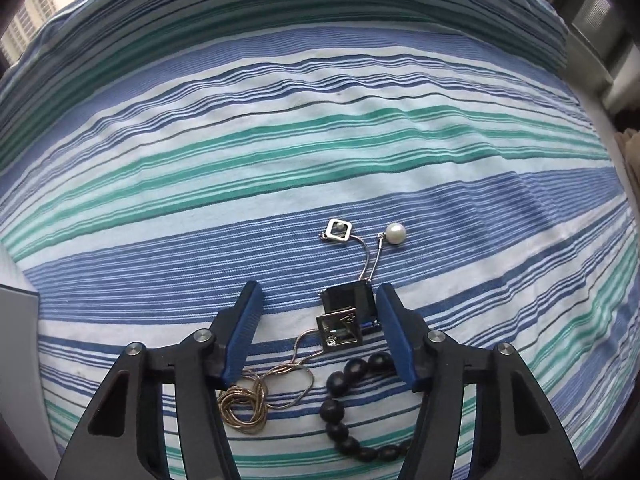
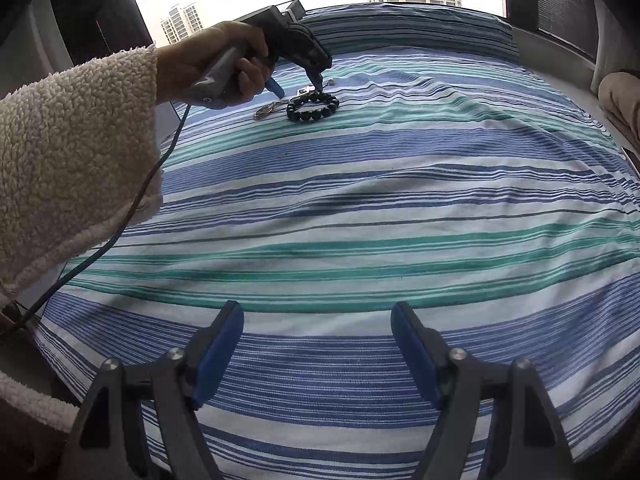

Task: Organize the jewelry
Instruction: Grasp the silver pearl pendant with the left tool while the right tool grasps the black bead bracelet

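On the striped bedsheet (image 1: 320,152) lies a small heap of jewelry. My left gripper (image 1: 318,300) stands over it, pointing steeply down, jaws partly apart. Between its pads lie a dark square gem pendant (image 1: 347,304) and a gold square pendant (image 1: 340,330); the gem sits close to the right pad, and the left pad is well off it. A tangled gold chain (image 1: 244,404) and a black bead bracelet (image 1: 340,412) lie nearer the camera. Beyond the fingertips are a pearl drop (image 1: 396,234) and a silver square frame (image 1: 338,231). My right gripper (image 2: 318,316) hangs open over bare sheet, far from the heap.
In the right wrist view a hand in a fleece sleeve (image 2: 76,152) holds the left gripper (image 2: 298,89) above the bracelet (image 2: 313,107), its cable (image 2: 132,208) trailing down the bed's left side. A striped pillow (image 2: 400,28) lies at the far end under the window.
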`<move>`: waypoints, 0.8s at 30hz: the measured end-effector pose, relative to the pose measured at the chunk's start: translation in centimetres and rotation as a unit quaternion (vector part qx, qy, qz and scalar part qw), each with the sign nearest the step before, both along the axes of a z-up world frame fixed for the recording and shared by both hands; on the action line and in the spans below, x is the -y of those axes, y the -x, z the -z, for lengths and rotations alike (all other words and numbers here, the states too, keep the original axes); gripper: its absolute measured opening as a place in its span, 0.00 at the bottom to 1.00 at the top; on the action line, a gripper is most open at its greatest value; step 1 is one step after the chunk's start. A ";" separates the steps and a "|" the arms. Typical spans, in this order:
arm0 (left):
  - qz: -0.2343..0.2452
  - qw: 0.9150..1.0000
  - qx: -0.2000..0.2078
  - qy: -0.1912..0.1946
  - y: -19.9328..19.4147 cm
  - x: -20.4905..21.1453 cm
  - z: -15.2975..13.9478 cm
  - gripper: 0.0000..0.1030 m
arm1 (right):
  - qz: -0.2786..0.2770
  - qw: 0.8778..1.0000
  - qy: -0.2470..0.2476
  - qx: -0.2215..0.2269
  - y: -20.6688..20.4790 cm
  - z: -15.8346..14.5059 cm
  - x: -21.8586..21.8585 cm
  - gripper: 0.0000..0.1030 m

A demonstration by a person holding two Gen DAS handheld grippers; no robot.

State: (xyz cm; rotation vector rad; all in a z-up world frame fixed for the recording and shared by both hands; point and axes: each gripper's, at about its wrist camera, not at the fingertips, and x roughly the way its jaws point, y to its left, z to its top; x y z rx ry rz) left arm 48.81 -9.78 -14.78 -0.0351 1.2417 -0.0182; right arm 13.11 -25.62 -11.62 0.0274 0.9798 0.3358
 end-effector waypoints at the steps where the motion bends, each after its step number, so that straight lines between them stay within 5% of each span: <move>1: 0.002 1.000 0.005 0.000 0.1 0.2 -0.1 0.33 | 0.002 1.000 0.000 0.000 0.1 0.0 0.1 0.75; 11: -0.031 0.998 0.015 0.052 3.9 -3.9 -1.6 0.28 | 0.013 1.000 -0.015 -0.007 -0.3 -0.4 0.8 0.75; 24: -0.022 0.995 0.062 0.071 20.8 -15.9 -7.7 0.28 | -0.017 0.999 -0.022 -0.044 -3.9 -2.1 -1.2 0.75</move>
